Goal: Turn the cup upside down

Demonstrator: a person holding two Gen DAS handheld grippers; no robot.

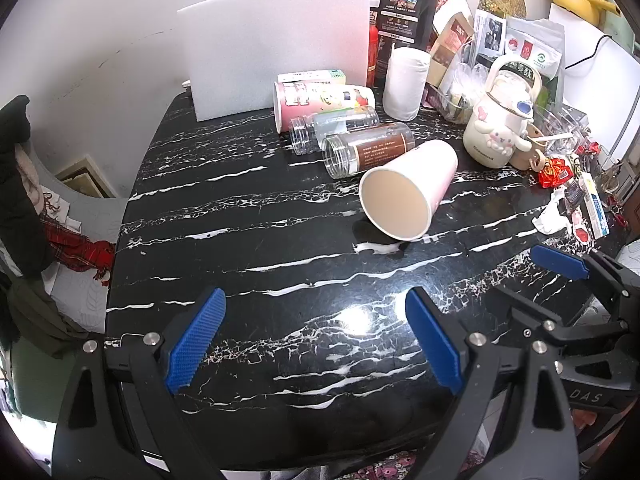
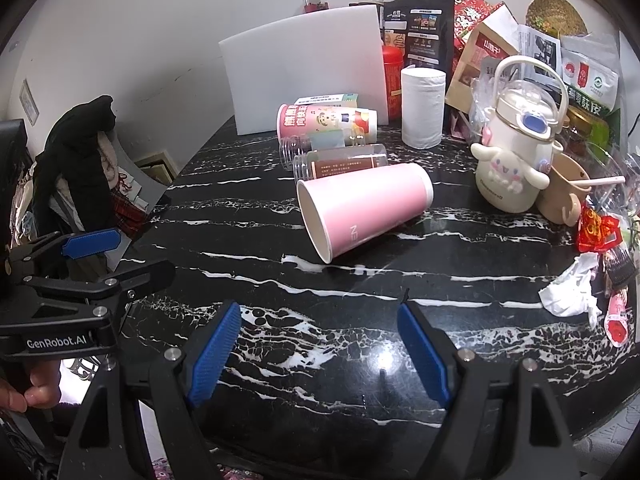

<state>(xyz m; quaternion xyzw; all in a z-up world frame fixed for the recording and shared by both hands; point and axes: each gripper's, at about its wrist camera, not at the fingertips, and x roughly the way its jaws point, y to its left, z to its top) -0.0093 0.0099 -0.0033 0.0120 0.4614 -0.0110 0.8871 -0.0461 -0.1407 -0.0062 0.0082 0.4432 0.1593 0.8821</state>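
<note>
A pink paper cup (image 1: 412,188) lies on its side on the black marble table (image 1: 280,264), its open mouth toward the front left. In the right wrist view the cup (image 2: 368,210) lies ahead of my right gripper. My left gripper (image 1: 316,336) is open and empty, low over the table's front, short of the cup. My right gripper (image 2: 320,352) is open and empty too. The right gripper also shows at the right edge of the left wrist view (image 1: 568,280); the left one shows at the left of the right wrist view (image 2: 84,256).
Behind the cup lie two clear plastic jars (image 1: 368,148) and a pink printed can (image 1: 320,100). A paper roll (image 1: 406,82), a white foam board (image 1: 276,44) and a cartoon kettle (image 1: 500,120) stand at the back. Wrappers and crumpled paper (image 2: 572,292) litter the right side.
</note>
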